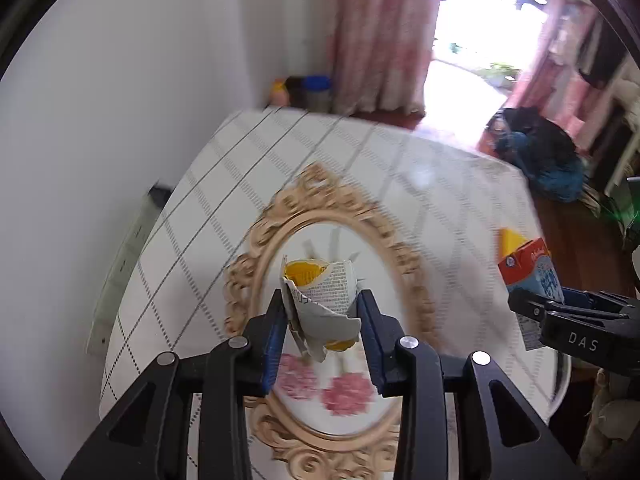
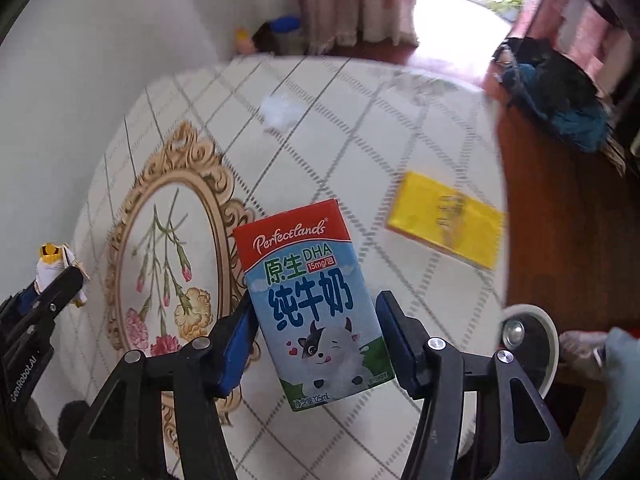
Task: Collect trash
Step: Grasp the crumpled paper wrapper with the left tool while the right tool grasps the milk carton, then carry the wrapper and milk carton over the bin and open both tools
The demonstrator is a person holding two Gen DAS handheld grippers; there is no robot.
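Observation:
My left gripper [image 1: 322, 312] is shut on a crumpled paper wrapper [image 1: 324, 300], white with print and yellow inside, held above an oval tray [image 1: 256, 256] with a gold ornate rim and flower print. My right gripper [image 2: 316, 320] is shut on a small milk carton [image 2: 312, 300], blue with a red top and a cow picture, held above the checked tablecloth [image 2: 360, 128]. The carton [image 1: 532, 268] and right gripper also show at the right of the left wrist view. The wrapper [image 2: 56, 268] and left gripper show at the left of the right wrist view.
A yellow flat packet [image 2: 448, 220] lies near the table's right edge. A white crumpled scrap [image 2: 280, 112] lies at the far middle of the table. The oval tray [image 2: 124, 216] is on the left. A dark and teal bundle [image 2: 560, 96] sits on the wooden floor beyond the table.

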